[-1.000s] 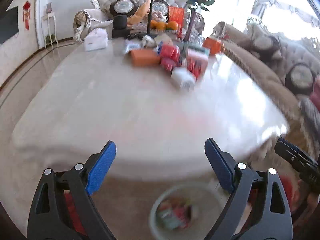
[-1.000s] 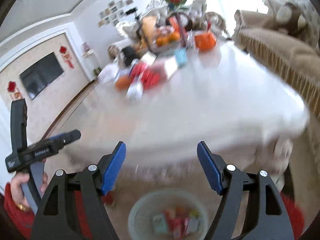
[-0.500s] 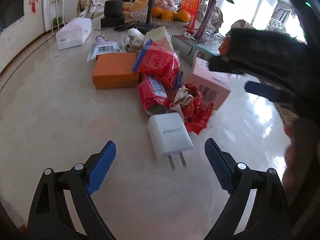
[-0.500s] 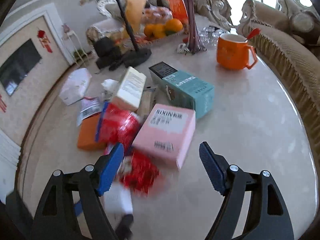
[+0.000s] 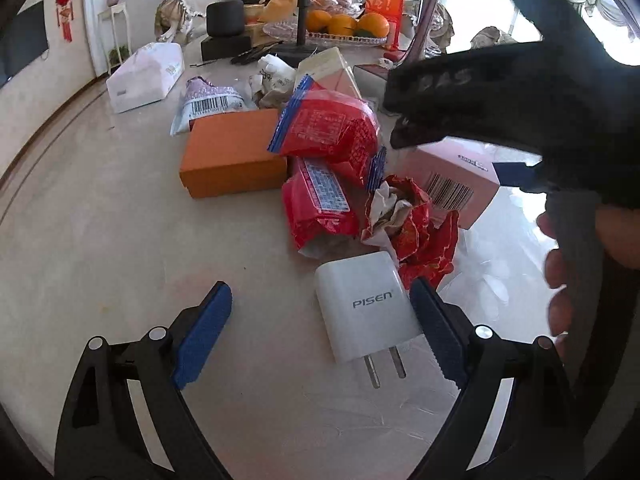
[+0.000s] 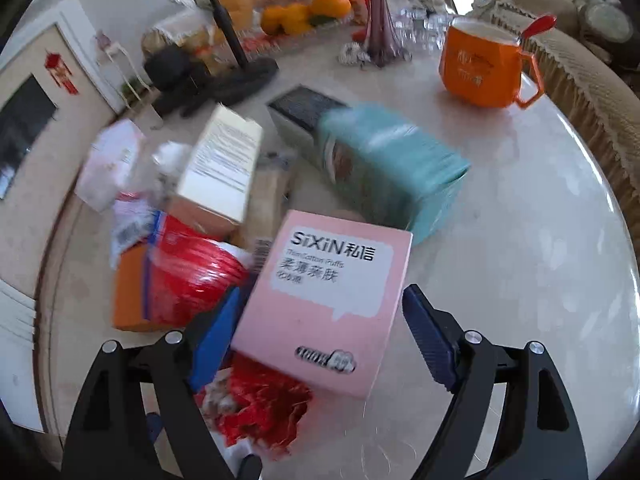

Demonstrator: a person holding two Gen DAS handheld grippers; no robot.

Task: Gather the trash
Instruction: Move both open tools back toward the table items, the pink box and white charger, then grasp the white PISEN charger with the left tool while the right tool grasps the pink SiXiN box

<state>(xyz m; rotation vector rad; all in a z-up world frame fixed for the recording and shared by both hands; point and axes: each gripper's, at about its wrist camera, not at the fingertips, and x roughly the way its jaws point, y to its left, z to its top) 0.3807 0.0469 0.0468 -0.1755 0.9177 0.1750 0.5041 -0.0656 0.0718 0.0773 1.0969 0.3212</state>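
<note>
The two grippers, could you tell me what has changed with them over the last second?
Both came up from over the floor bin and in to the table clutter. The left gripper now has the white charger beside its right finger; the right gripper straddles the pink box. Both stayed open, gripping nothing.

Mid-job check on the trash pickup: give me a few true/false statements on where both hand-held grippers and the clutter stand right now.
1. The left hand-held gripper is open. True.
2. The white charger is clamped between its fingers. False: it lies on the table against the right finger only.
3. The right hand-held gripper straddles the pink box. True.
4. The orange mug lies tipped over. False: it stands upright with a spoon in it.
5. The teal box lies behind the pink box. True.
</note>
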